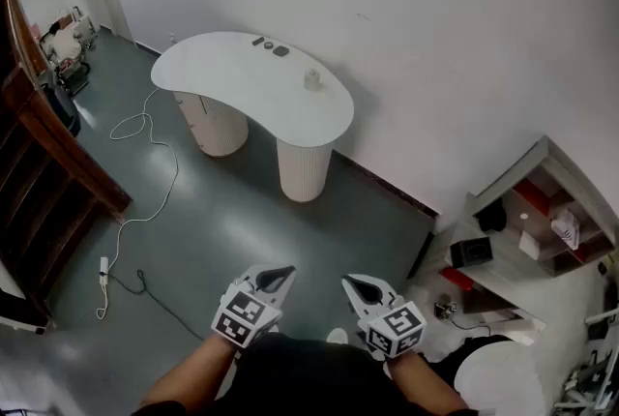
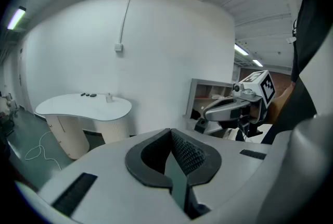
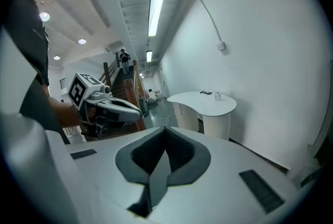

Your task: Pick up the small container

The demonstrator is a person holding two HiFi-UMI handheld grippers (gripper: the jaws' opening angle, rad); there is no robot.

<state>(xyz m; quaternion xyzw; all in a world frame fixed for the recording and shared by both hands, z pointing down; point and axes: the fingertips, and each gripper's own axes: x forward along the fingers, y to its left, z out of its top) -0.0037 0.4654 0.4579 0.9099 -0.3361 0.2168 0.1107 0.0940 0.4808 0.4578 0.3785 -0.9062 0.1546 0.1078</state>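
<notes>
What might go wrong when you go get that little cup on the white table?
A white cable lies looped on the floor beside the table; feet might catch it.
The small container stands close to the table's wall-side edge, so a nudge may tip it off.
The left gripper and right gripper both have shut jaws; they must open first.

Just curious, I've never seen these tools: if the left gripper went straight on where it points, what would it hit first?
Probably the white wall, just beside the white table. Nothing nearer to the left gripper shows in that line, though depth is hard to judge.
</notes>
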